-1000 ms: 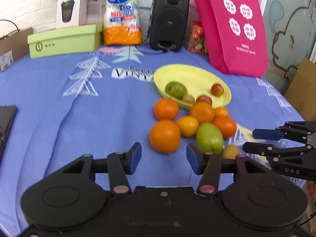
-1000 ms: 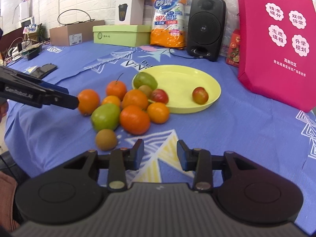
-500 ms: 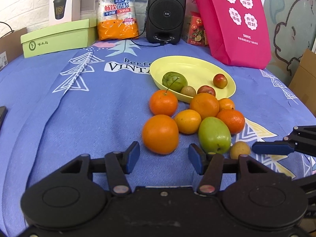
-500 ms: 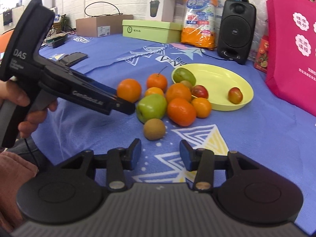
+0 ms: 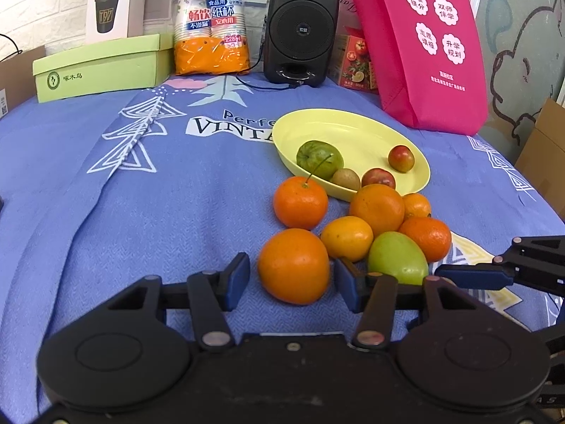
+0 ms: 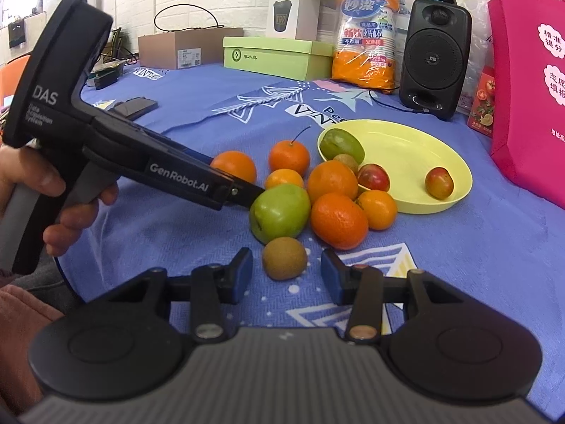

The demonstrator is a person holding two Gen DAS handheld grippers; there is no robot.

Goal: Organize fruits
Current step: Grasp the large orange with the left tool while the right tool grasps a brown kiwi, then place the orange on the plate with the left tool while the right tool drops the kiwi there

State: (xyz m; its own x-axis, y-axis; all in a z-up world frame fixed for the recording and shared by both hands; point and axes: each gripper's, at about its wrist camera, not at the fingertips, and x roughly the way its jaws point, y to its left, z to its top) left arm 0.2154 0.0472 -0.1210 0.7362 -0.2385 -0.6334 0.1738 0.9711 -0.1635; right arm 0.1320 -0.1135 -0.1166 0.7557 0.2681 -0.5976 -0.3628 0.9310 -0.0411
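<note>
A yellow plate on the blue cloth holds a green fruit, a kiwi and two red fruits. In front of it lie several oranges and a green mango. My left gripper straddles the nearest large orange; its jaws are closing, with thin gaps still showing beside both pads. My right gripper stands open around a brown kiwi, its pads clear of the fruit. In the right wrist view, the left gripper's near finger reaches the mango.
A pink bag, a black speaker, a pack of paper cups and a green box line the back. A dark phone lies at the left. A hand holds the left gripper's handle.
Both grippers moved in toward the fruit pile. The large orange now sits between the left fingers and the kiwi between the right fingers. The right jaws widened slightly.
</note>
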